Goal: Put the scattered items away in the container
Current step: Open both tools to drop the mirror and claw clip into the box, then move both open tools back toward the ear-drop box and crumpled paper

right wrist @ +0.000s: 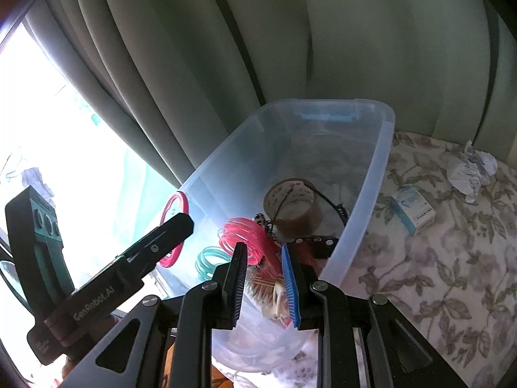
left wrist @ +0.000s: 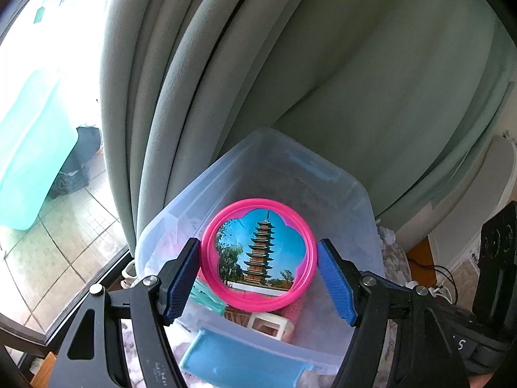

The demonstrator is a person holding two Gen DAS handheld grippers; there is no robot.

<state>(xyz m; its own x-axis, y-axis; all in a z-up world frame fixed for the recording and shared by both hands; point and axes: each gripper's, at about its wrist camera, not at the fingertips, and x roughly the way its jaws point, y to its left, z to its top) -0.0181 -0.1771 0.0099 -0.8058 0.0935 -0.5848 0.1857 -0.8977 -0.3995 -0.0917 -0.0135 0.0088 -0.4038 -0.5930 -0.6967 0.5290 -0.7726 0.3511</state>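
Two stray items [right wrist: 413, 208] beside container [right wrist: 378, 174].

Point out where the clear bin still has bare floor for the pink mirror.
The bin is bare at its far end, between the tape roll and the far wall. The near end is crowded: pink coil, teal coil, brush. The floral cloth right of the bin is also open.

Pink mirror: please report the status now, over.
Left gripper shut on pink mirror, above bin. Right gripper shut, empty. Box and paper outside on cloth. Path clear.
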